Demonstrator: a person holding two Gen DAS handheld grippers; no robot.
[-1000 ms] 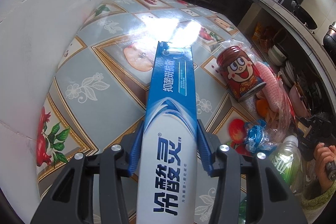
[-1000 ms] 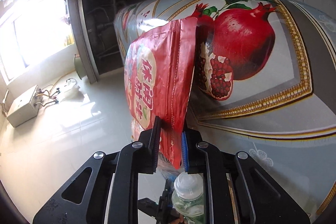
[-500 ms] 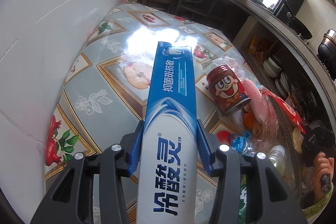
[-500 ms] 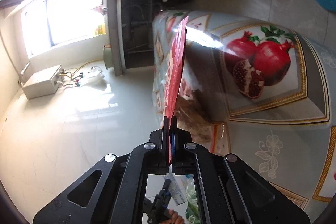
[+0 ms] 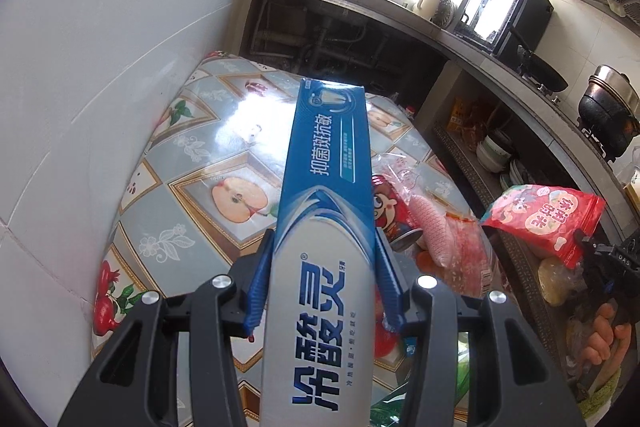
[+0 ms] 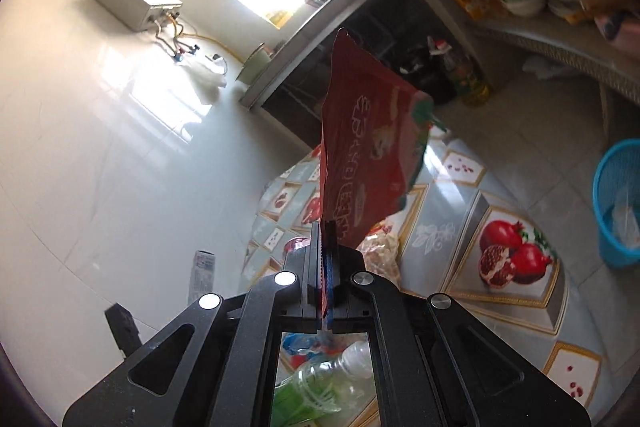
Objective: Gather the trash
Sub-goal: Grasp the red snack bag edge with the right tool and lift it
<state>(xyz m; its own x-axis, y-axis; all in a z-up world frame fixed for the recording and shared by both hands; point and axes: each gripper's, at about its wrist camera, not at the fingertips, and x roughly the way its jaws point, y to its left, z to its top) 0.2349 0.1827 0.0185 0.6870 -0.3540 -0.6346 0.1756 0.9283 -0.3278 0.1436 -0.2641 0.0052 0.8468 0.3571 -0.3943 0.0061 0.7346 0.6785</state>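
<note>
My left gripper (image 5: 324, 251) is shut on a long blue and white toothpaste box (image 5: 326, 227), which sticks out ahead above the fruit-patterned table (image 5: 192, 167). My right gripper (image 6: 325, 231) is shut on the bottom edge of a red snack bag (image 6: 366, 155), held upright in the air. The left wrist view shows that same red snack bag (image 5: 544, 215) at the far right, with a hand (image 5: 604, 339) under it. On the table lie a red cartoon can (image 5: 390, 211), a pink mesh bag (image 5: 444, 235) and a clear plastic bottle (image 6: 320, 383).
A blue mesh waste basket (image 6: 618, 203) stands on the floor at the right of the right wrist view. A counter (image 5: 460, 39) with a kettle, an appliance and a pot runs behind the table. Shelves with bowls (image 5: 494, 151) lie below it. A white tiled wall (image 5: 80, 87) borders the table's left.
Both grippers have risen, so the table looks smaller and farther. The right gripper has rolled round with the red bag and its jaws have pinched the bag flat.
</note>
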